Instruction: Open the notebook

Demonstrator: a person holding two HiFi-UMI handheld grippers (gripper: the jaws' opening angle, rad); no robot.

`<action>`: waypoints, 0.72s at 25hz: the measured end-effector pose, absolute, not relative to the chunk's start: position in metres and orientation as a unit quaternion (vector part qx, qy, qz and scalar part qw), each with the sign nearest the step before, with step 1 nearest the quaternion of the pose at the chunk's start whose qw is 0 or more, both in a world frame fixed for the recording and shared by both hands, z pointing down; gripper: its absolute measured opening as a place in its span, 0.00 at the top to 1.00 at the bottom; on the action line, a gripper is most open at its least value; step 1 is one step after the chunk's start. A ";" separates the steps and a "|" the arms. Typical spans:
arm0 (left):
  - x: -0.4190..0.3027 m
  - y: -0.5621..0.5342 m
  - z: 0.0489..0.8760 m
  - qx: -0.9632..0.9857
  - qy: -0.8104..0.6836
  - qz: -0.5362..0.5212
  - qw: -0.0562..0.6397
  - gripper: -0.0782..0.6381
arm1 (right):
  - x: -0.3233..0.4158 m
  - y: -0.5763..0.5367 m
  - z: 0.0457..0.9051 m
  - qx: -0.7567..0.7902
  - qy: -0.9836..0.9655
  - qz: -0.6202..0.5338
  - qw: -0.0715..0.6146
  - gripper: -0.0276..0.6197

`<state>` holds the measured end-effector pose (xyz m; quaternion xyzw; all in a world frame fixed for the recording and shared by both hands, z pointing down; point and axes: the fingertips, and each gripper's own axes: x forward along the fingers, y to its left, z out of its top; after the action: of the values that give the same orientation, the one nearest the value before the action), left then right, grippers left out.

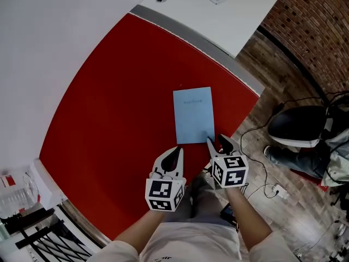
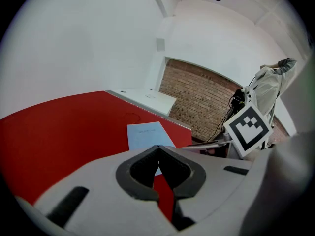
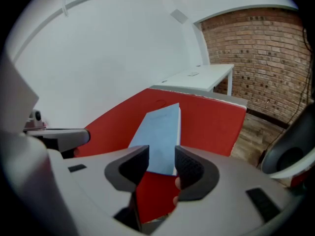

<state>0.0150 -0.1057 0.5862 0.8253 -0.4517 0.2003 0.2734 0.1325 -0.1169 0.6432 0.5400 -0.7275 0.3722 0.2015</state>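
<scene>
A thin light-blue notebook (image 1: 193, 115) lies shut and flat on the red table (image 1: 109, 119), near its right-hand edge. My right gripper (image 1: 216, 140) hangs over the notebook's near right corner with its jaws apart. In the right gripper view the notebook (image 3: 160, 136) shows through the gap of that gripper (image 3: 161, 154), and nothing is pinched. My left gripper (image 1: 177, 152) sits just short of the notebook's near edge, jaws closed tip to tip and empty. From the left gripper view (image 2: 158, 149) the notebook (image 2: 147, 134) lies ahead, slightly left.
A white desk (image 1: 218, 15) butts against the table's far side. Right of the table are wooden floor, a black chair (image 1: 297, 125), cables and a brick wall (image 1: 322, 21). A black rack (image 1: 32, 228) stands at the near left.
</scene>
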 end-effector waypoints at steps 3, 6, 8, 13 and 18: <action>0.013 -0.106 0.592 0.823 -0.452 0.202 0.278 0.88 | 0.132 -0.121 0.664 0.528 -0.717 0.404 0.211 0.70; 0.008 -0.106 0.595 0.820 -0.455 0.203 0.282 0.88 | 0.131 -0.125 0.679 0.513 -0.710 0.429 0.220 0.69; 0.006 -0.106 0.597 0.819 -0.456 0.203 0.283 0.88 | 0.129 -0.127 0.687 0.501 -0.708 0.445 0.222 0.68; -0.001 -0.105 0.600 0.816 -0.461 0.203 0.285 0.88 | 0.123 -0.129 0.694 0.482 -0.708 0.465 0.225 0.69; -0.003 -0.106 0.604 0.813 -0.463 0.203 0.288 0.88 | 0.120 -0.129 0.690 0.458 -0.714 0.478 0.226 0.69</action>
<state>-0.0032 -0.1064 0.6037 0.8130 -0.4635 0.2027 0.2883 0.1199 -0.1290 0.6900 0.4582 -0.7144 0.4783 0.2256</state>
